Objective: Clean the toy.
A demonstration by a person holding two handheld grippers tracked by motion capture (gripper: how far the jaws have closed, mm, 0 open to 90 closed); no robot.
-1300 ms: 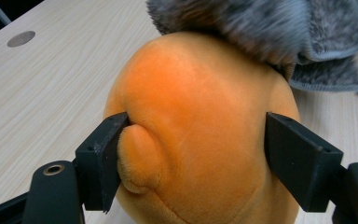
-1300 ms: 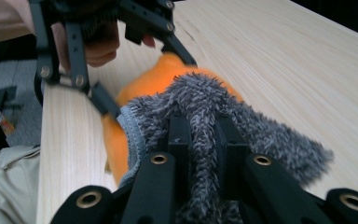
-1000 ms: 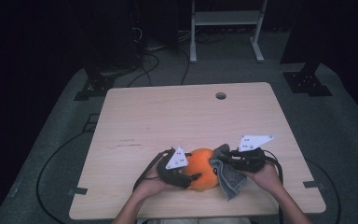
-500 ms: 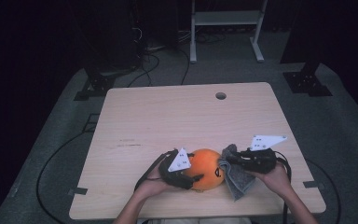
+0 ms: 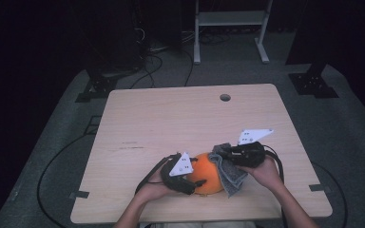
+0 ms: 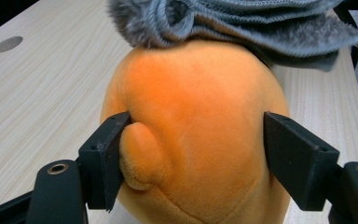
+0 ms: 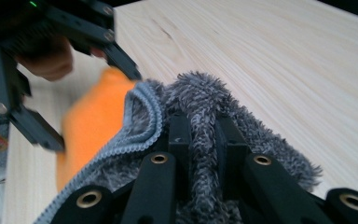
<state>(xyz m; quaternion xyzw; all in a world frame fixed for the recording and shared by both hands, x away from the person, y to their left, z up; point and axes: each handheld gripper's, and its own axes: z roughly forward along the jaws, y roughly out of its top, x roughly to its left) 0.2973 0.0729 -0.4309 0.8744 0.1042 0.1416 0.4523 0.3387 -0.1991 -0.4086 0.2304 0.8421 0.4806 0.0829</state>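
Left gripper (image 6: 193, 154) clamping orange plush toy (image 6: 196, 135) at table's (image 5: 171, 118) near edge. Right gripper (image 7: 200, 135) pinching grey cloth (image 7: 200, 107), draping over toy. No readable writing showing.

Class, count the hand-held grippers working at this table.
2: the left hand-held gripper clamps the round orange plush toy; the right hand-held gripper pinches the grey fluffy cloth.
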